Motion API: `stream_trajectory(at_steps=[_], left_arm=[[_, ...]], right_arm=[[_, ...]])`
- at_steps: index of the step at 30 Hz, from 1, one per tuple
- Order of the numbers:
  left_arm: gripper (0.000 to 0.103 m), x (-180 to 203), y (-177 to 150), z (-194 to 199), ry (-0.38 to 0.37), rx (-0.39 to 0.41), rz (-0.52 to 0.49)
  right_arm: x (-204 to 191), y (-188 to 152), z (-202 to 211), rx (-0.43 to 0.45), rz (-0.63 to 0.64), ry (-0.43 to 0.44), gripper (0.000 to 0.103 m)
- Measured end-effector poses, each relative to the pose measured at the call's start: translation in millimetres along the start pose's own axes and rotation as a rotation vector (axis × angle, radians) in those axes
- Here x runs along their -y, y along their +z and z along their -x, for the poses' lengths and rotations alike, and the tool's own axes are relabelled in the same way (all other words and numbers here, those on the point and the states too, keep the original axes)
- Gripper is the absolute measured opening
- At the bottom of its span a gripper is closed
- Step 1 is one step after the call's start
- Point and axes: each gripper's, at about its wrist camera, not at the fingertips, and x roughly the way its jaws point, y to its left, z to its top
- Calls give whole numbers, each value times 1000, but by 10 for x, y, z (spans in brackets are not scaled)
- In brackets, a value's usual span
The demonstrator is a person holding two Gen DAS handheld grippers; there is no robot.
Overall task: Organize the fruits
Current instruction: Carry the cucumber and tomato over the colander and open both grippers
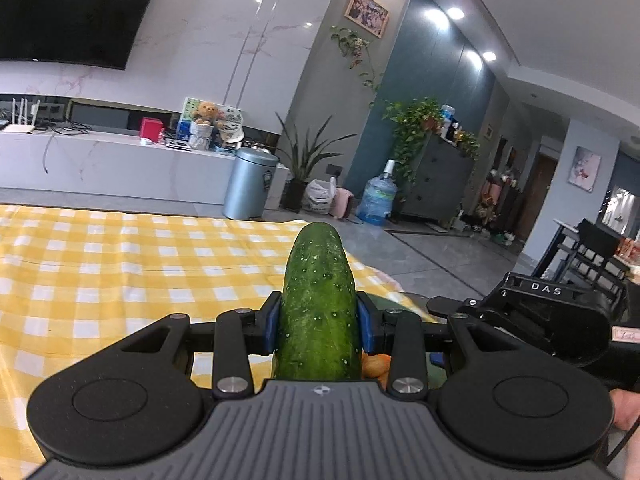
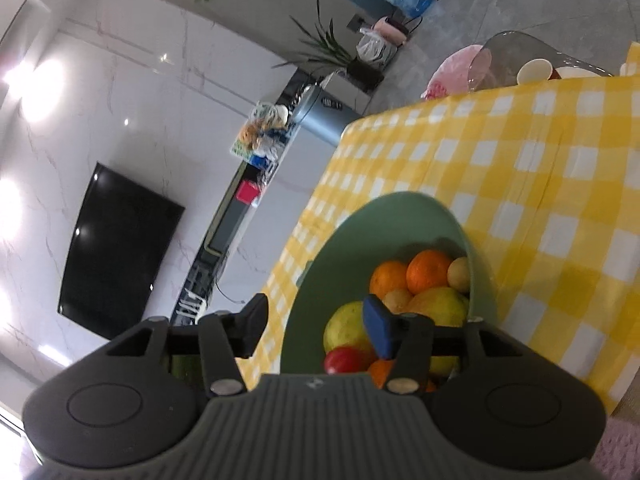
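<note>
Your left gripper (image 1: 319,322) clamps the cucumber (image 1: 318,300), long axis pointing forward; right gripper (image 2: 316,330) hangs wide over the bowl (image 2: 384,216), nearer it.

Black linkage arms, silver screws and blue pads on the left gripper (image 1: 319,322), behind a ribbed grey housing. Same build on the right gripper (image 2: 316,326). "DAS" lettering, bare skin beside it.

- My left gripper (image 1: 319,326) holds the cucumber (image 1: 318,304) between its pads, above the tablecloth (image 1: 120,264).
- My right gripper (image 2: 316,330) hangs above the bowl (image 2: 384,216), spread wide.
- Oranges (image 2: 428,270) lie behind the other fruit in that bowl, on the tablecloth.
</note>
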Motion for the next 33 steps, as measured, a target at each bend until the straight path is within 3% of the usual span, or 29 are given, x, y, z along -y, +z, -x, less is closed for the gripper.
stream_trajectory(at_steps=[12, 19, 25, 30, 33], left_arm=[[42, 315, -20, -479, -100, -59, -54], [42, 502, -30, -962, -176, -245, -252], [42, 507, -6, -1355, -360, -417, -402], [42, 596, -159, -1627, -254, -523, -452], [42, 625, -179, -1751, -191, -555, -414]], right_arm=[[74, 64, 185, 71, -74, 61, 56], [127, 66, 213, 55, -103, 79, 56], [137, 52, 276, 90, -132, 69, 56], [53, 33, 306, 103, -107, 93, 56], [96, 44, 299, 97, -121, 80, 56]])
